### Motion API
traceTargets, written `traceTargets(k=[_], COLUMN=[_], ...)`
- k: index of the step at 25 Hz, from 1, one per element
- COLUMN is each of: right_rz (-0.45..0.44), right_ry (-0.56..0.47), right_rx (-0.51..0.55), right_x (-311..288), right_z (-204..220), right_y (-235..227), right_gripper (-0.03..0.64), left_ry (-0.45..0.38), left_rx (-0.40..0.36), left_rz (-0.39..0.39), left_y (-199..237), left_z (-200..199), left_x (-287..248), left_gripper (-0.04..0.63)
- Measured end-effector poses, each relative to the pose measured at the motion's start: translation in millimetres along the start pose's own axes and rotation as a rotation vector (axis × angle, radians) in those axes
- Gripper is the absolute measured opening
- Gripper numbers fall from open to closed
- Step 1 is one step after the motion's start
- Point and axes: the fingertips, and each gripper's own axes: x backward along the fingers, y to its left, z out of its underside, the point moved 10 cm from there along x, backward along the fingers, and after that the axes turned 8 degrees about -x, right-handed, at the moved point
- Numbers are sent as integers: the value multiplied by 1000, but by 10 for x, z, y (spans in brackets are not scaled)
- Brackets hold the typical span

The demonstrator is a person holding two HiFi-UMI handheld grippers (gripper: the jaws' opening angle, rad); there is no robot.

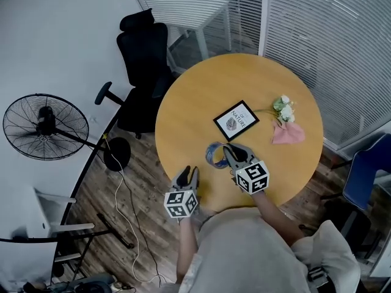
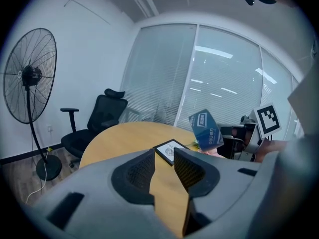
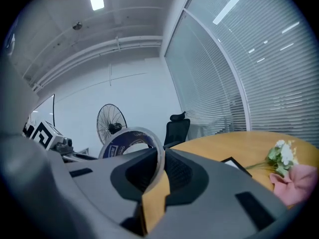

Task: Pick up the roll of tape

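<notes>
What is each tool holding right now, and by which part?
The right tool holds the roll of tape by its ring wall, clamped between the jaws. The left tool holds nothing; its jaws stand apart.

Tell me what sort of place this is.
Most likely an office meeting room. A round wooden table stands beside glass walls hung with slatted blinds. There is a black office chair at its edge and a pedestal fan nearby.
</notes>
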Motion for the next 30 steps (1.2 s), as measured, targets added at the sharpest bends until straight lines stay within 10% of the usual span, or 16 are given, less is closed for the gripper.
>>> traceTargets(k=[30], right_rz=[7], right_ry=[33], right_rx=[-41], right_x=[128], right_z=[52], right_y=[-259], right_gripper=[48], left_ry=[-54], left_rx=[-32], left_rz=[5], left_y=[-94], left_z=[-142], left_x=[-108], left_gripper=[9])
